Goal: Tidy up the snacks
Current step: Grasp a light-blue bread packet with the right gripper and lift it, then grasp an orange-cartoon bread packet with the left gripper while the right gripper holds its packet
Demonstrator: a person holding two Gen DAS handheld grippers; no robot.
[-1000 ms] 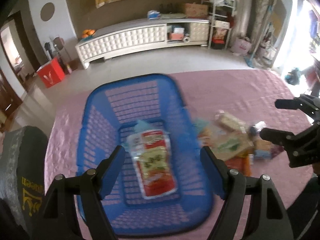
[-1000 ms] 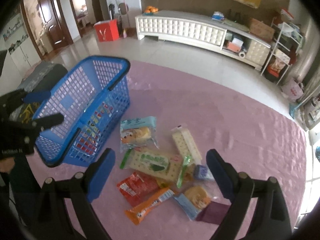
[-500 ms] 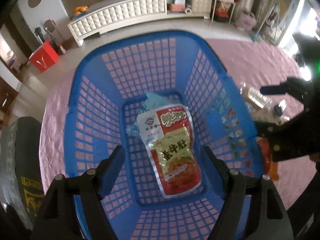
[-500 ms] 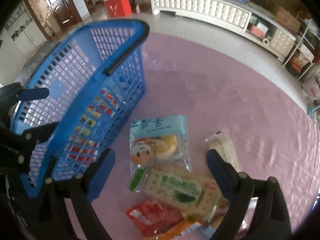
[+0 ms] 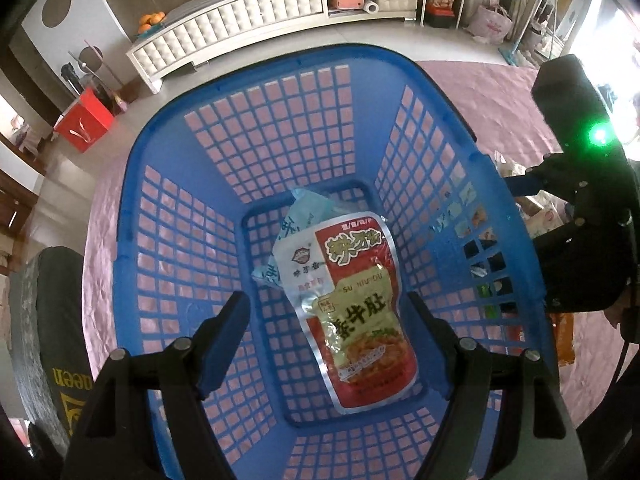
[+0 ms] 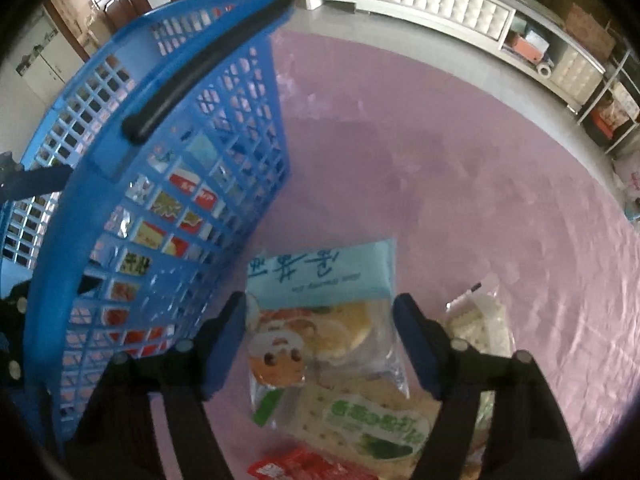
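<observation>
A blue plastic basket (image 5: 132,184) stands on the pink tablecloth (image 6: 440,160). On its floor lies a red snack pouch (image 5: 360,300), partly covering a light blue packet (image 5: 300,216). My left gripper (image 5: 328,340) hangs open above the pouch, apart from it. Right of the basket (image 6: 100,152), my right gripper (image 6: 320,340) straddles a light blue bread packet (image 6: 320,280) with a cartoon face. Its jaws are closing, with the fingertips at the packet's two edges. A green cracker packet (image 6: 360,412) and a red packet (image 6: 304,468) lie nearer me.
A clear cracker packet (image 6: 480,320) lies right of the bread packet, and an orange packet (image 5: 562,336) sits by the basket's right wall. Beyond the table are a white cabinet (image 5: 248,20) and a red box (image 5: 84,124). A dark seat (image 5: 48,320) is at the left.
Both grippers have come down. The left now sits low over the basket and pouch. The right moved toward the basket side, onto the bread packet, and its jaws have narrowed.
</observation>
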